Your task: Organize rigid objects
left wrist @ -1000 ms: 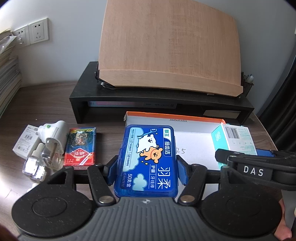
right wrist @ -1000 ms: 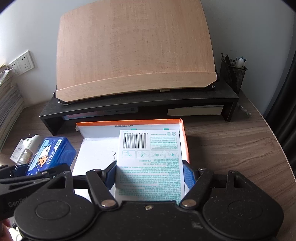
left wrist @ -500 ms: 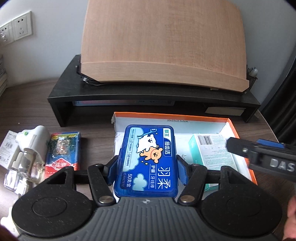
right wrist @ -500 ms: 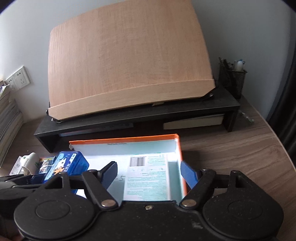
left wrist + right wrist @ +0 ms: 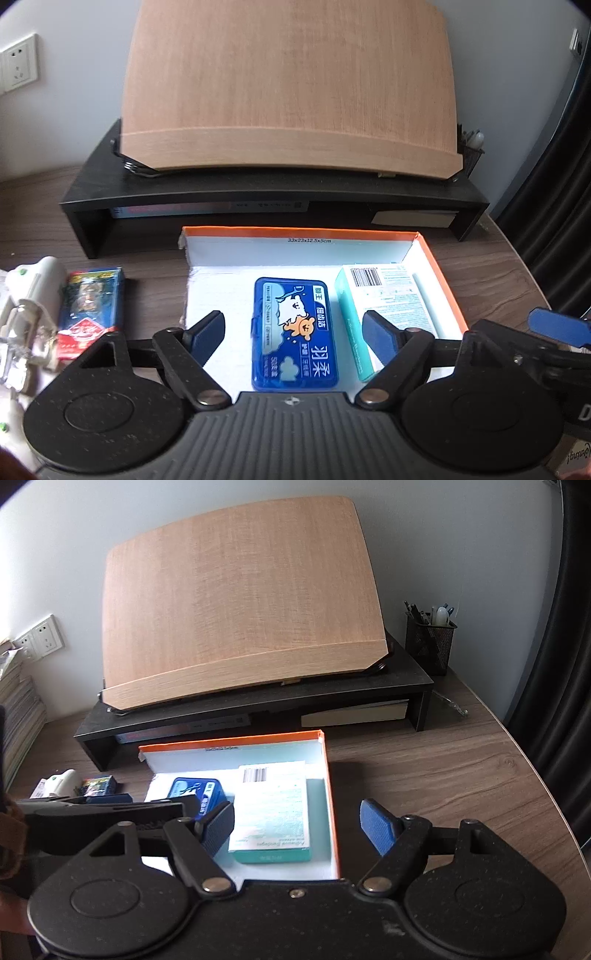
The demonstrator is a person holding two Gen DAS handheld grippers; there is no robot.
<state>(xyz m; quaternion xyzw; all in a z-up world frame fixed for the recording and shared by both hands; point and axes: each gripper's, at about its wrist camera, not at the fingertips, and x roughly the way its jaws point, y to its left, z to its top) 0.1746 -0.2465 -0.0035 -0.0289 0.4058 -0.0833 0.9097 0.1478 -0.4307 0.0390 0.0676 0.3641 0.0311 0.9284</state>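
Observation:
A blue floss case (image 5: pixel 294 334) with a cartoon label lies flat in the orange-rimmed white box (image 5: pixel 439 266). A teal carton (image 5: pixel 384 306) lies beside it on the right. My left gripper (image 5: pixel 293 332) is open, its fingers apart on either side of the blue case and not touching it. In the right wrist view my right gripper (image 5: pixel 297 821) is open and empty above the box's near right corner, with the teal carton (image 5: pixel 271 812), the blue case (image 5: pixel 195 790) and the box (image 5: pixel 330 794) below it.
A red and blue card pack (image 5: pixel 90 306) and a white plug-in device with a clear bottle (image 5: pixel 26 317) lie on the wooden desk left of the box. A black monitor riser (image 5: pixel 258 192) with a tilted wooden board (image 5: pixel 288 88) stands behind. A mesh pen cup (image 5: pixel 430 642) stands at the back right.
My left gripper moved right over the box, opened and let go of the blue case. My right gripper let go of the teal carton, opened and drew back to the right.

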